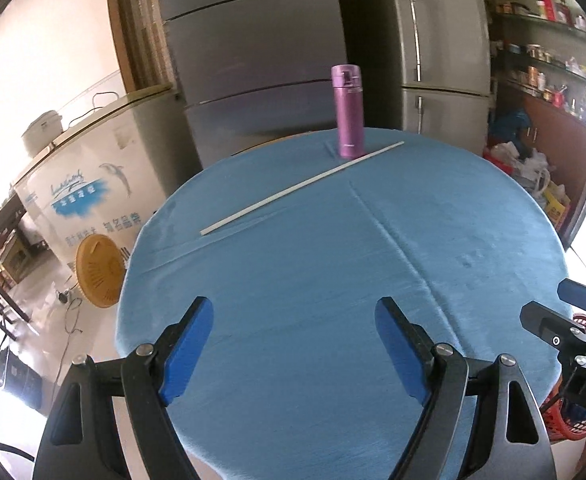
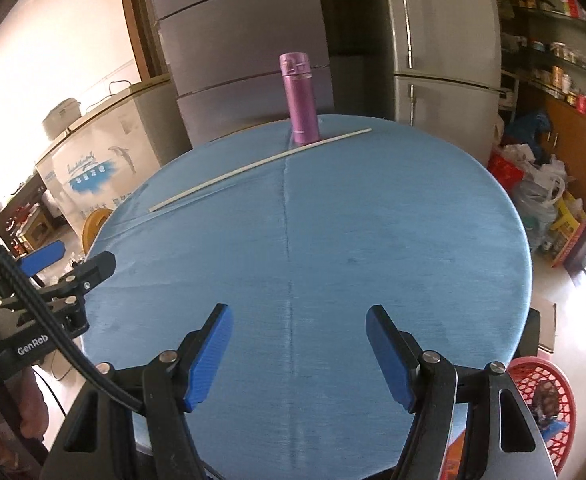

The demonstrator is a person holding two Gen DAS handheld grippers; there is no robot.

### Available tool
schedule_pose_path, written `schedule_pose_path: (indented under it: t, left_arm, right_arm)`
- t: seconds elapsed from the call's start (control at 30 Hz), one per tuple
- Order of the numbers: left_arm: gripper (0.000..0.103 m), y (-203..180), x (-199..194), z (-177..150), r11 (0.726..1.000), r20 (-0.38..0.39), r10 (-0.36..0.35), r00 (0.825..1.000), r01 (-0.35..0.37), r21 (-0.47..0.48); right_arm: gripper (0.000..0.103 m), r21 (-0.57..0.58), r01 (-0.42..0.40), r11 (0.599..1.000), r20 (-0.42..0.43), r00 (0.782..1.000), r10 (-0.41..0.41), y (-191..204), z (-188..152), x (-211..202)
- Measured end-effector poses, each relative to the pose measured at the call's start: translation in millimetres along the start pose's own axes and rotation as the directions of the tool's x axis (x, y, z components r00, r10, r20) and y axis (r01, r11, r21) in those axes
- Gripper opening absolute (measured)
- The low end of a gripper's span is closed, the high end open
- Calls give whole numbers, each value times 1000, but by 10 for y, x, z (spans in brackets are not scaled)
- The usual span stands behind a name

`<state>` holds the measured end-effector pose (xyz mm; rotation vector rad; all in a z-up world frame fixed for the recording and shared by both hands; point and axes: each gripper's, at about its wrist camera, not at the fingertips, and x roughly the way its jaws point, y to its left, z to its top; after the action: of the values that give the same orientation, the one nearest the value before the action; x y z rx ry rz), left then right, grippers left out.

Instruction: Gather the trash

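Both the left gripper [image 1: 293, 350] and right gripper [image 2: 299, 354] are hovering empty, jaws apart; reaching together for the white stick [image 1: 301, 188] looks wisest.

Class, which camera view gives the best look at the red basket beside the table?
The right wrist view: the red basket shows its open top and some contents below the table edge. The left wrist view shows only a sliver of it behind the right gripper.
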<state>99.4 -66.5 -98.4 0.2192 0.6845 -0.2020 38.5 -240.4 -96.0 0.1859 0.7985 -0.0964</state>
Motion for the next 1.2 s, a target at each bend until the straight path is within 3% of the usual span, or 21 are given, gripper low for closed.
schedule_pose_path:
  t: [0.6,1.2]
  left_arm:
    - [83,267,-109,-93,997,-26,21,999,-23,-75]
    - [83,220,-369,-135,999,9,28,1000,-28,-43]
  right_arm:
    - [73,-36,-6,999,19,1000,7,304,60,-56]
    - [73,-25,-5,1000,54,999,6,335,-12,-301]
